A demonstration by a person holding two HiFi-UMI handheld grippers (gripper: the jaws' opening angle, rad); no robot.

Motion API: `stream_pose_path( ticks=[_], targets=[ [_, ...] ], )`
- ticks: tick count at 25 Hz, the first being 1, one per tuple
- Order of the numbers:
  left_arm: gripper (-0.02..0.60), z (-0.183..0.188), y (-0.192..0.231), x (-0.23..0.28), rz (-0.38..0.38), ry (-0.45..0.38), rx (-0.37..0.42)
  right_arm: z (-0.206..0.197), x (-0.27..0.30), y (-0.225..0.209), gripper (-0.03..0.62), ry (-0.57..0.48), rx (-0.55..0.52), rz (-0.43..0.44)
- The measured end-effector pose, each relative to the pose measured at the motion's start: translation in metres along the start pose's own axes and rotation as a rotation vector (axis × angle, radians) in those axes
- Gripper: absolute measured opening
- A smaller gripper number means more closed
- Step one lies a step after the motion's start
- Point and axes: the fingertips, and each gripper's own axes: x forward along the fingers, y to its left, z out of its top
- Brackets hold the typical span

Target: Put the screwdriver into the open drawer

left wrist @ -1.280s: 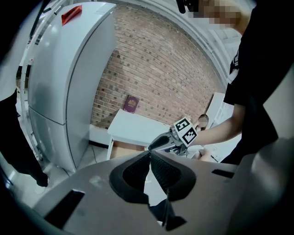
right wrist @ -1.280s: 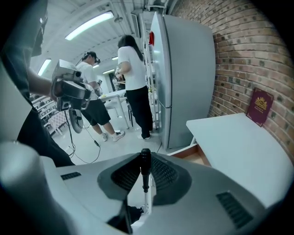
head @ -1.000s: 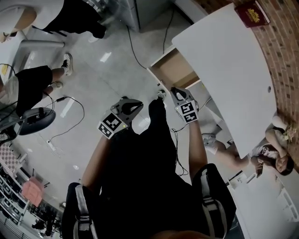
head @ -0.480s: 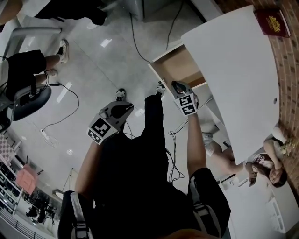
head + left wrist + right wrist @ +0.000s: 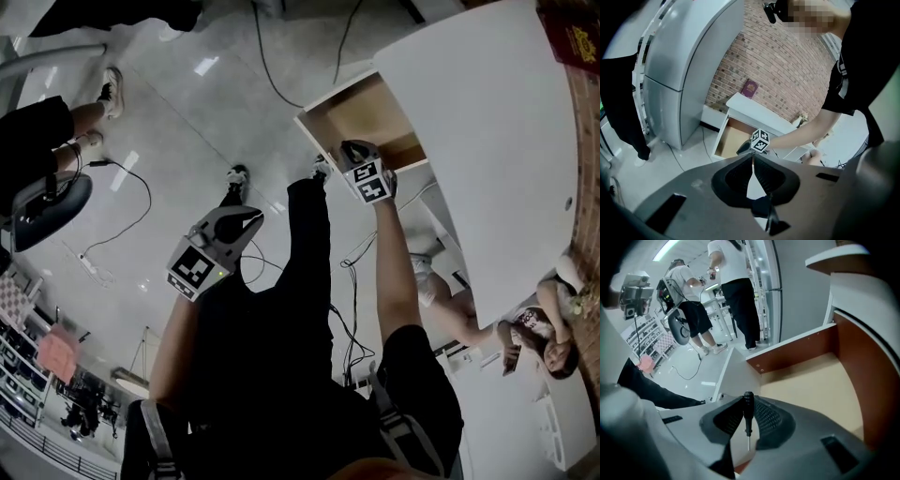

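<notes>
The screwdriver (image 5: 748, 414) is pinched upright between the half-closed jaws of the right gripper (image 5: 748, 399), black handle outward and metal tip back toward the camera, a grip that seems meant to carry it in and drop it flat; it hangs just above the open drawer (image 5: 811, 390), not yet released; the right arm (image 5: 394, 272) stretches forward, its gripper tipped steeply down; the left gripper (image 5: 753, 158), jaws together on nothing, hangs apart over the floor (image 5: 187, 122).

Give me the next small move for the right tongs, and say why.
Probably lower the right tongs toward the drawer floor before letting go: they are clamped on the screwdriver, and the open drawer's bare floor lies below and ahead of them.
</notes>
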Motion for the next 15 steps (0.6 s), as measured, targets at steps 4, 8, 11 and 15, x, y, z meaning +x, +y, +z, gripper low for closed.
stream_pose_path(
  ticks=[4,8,11,15],
  targets=[
    [0.023,-0.012,-0.006,0.008,-0.016,0.022,-0.011,-0.016,0.027,-0.014,0.124,0.043,-0.003,-0.012],
    [0.023,-0.021,-0.004,0.013,-0.020,0.034,-0.020,-0.034,0.058,-0.022,0.124,0.094,-0.020,-0.008],
    [0.023,-0.027,-0.007,0.021,-0.022,0.045,-0.054,-0.053,0.071,-0.020,0.124,0.122,-0.011,0.011],
    [0.022,-0.023,-0.001,0.028,-0.015,0.003,-0.034,-0.049,0.089,-0.035,0.124,0.147,-0.054,-0.020]
  ],
)
